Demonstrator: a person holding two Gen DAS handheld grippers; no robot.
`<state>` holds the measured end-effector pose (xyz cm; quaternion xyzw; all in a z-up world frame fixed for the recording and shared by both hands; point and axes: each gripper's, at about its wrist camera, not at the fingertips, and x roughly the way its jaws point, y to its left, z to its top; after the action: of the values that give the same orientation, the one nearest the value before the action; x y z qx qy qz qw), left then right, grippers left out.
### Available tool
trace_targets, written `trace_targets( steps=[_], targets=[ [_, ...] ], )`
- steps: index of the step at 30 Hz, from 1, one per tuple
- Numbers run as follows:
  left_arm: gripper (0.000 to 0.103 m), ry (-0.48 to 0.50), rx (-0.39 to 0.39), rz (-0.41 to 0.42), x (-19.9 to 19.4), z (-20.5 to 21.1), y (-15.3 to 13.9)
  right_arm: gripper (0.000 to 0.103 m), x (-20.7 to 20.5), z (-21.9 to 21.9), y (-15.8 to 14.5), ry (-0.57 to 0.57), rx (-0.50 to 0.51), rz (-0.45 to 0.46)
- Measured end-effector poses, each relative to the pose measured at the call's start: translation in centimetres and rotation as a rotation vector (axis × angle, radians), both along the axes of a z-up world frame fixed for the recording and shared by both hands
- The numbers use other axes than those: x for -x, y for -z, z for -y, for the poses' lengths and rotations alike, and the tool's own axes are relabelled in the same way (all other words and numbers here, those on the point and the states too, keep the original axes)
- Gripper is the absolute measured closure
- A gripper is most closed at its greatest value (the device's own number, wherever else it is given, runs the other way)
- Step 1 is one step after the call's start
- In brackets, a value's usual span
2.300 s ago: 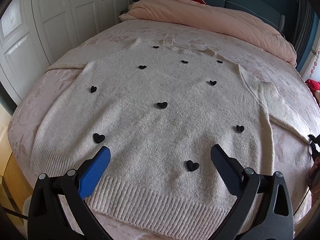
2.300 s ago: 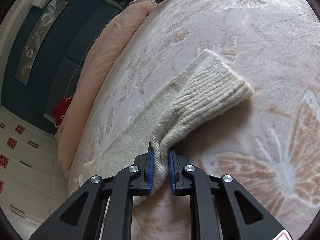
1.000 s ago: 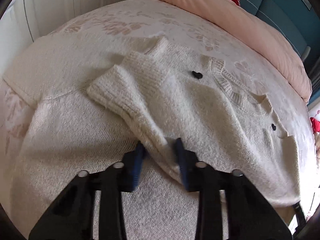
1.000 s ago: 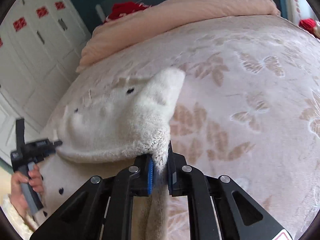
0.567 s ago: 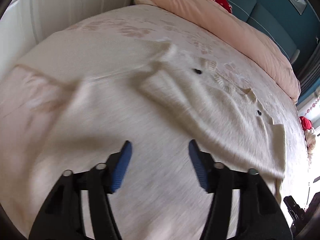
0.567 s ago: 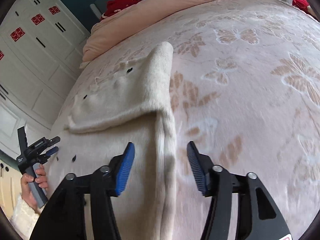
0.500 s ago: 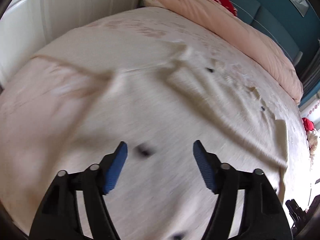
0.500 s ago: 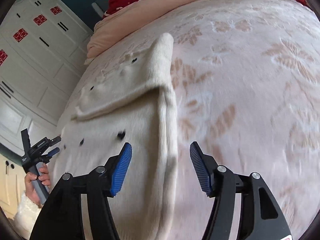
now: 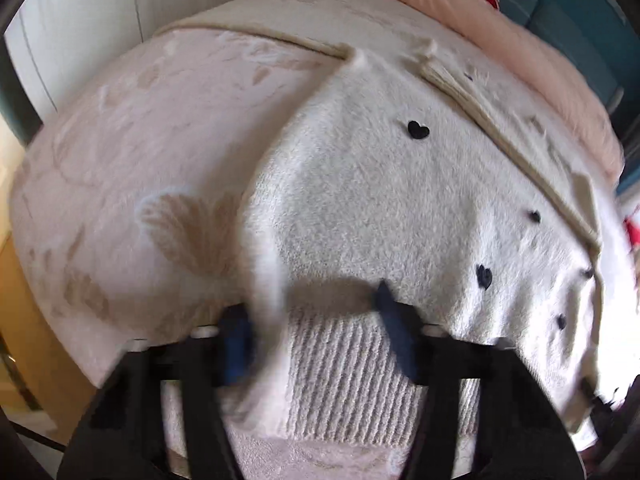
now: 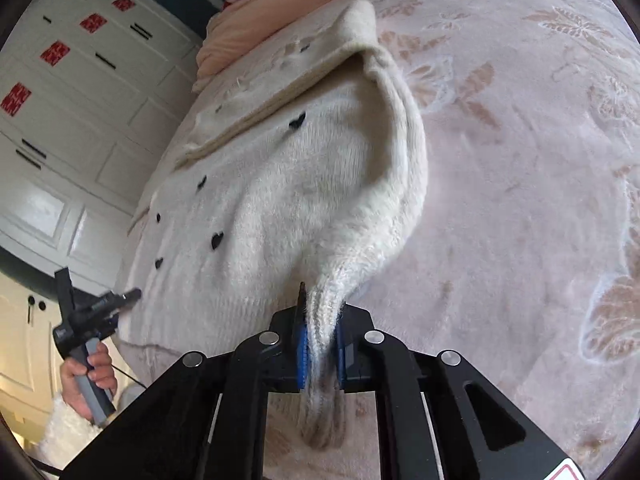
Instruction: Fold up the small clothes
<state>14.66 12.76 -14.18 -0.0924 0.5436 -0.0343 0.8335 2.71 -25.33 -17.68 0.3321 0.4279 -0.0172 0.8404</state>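
Observation:
A cream sweater [image 9: 400, 200] with small black hearts lies on the bed with both sleeves folded across its upper part. My left gripper [image 9: 316, 320] is open over the sweater's ribbed hem [image 9: 344, 372] at its left corner; the fingers [image 9: 396, 332] straddle the hem edge and the view is blurred by motion. My right gripper [image 10: 320, 344] is shut on the ribbed hem at the right corner of the sweater [image 10: 280, 184] and lifts it a little off the bed. The left gripper also shows in the right wrist view [image 10: 92, 312], at the far hem corner.
The sweater lies on a pale pink bedspread [image 10: 520, 160] with a butterfly pattern. A peach duvet [image 9: 500, 32] is bunched at the head of the bed. White wardrobe doors [image 10: 60, 100] stand beyond the bed's left side. The bed edge [image 9: 48, 300] drops off beside the left gripper.
Both grippers have moved down from the folded sleeves to the hem corners. The right gripper was open and is now closed on the hem. The left gripper stays open.

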Motion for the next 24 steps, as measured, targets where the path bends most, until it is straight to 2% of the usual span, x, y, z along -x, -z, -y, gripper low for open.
trace_targets(
  steps=[1, 2, 4, 7, 10, 13, 15, 17, 19, 21, 22, 23, 24],
  targets=[
    [0.087, 0.034, 0.065, -0.026, 0.0, 0.3, -0.5, 0.095, 0.7, 0.5, -1.4, 0.006, 0.030, 0.019],
    [0.087, 0.039, 0.110, -0.044, 0.4, 0.3, -1.0, 0.095, 1.5, 1.1, -2.7, 0.011, 0.060, 0.035],
    [0.089, 0.076, 0.125, -0.037, 1.8, 0.5, -2.2, 0.095, 3.7, 2.5, -5.1, 0.019, 0.120, 0.042],
    [0.090, 0.133, 0.120, -0.059, 4.7, 1.4, -2.9, 0.095, 7.1, 3.8, -6.1, 0.012, 0.181, 0.006],
    [0.090, 0.154, 0.119, -0.110, 7.6, 1.8, -1.9, 0.095, 10.0, 3.7, -4.4, -0.013, 0.230, -0.078],
    [0.090, 0.168, 0.086, -0.154, 10.6, 1.7, -0.3, 0.095, 12.5, 3.1, -0.9, -0.034, 0.218, -0.188],
    [0.088, 0.184, 0.066, -0.126, 11.7, 1.7, -0.3, 0.093, 13.5, 2.6, 1.2, -0.050, 0.211, -0.255],
    [0.086, 0.191, 0.053, -0.083, 11.8, 1.6, -1.4, 0.085, 13.7, 2.9, 0.9, -0.020, 0.220, -0.255],
    [0.085, 0.183, 0.036, -0.029, 11.3, 1.5, -3.4, 0.081, 13.0, 4.0, -1.3, 0.026, 0.246, -0.202],
    [0.079, 0.178, 0.052, 0.030, 9.2, 2.0, -5.4, 0.064, 10.8, 5.5, -4.1, 0.060, 0.265, -0.120],
    [0.073, 0.171, 0.059, 0.053, 7.8, 2.6, -6.3, 0.051, 9.2, 5.9, -5.4, 0.073, 0.264, -0.084],
    [0.069, 0.164, 0.066, 0.076, 6.8, 2.9, -7.0, 0.043, 7.1, 6.7, -6.4, 0.082, 0.264, -0.045],
    [0.067, 0.158, 0.069, 0.096, 6.0, 3.4, -7.4, 0.042, 4.6, 7.5, -7.0, 0.086, 0.271, -0.013]
  ],
)
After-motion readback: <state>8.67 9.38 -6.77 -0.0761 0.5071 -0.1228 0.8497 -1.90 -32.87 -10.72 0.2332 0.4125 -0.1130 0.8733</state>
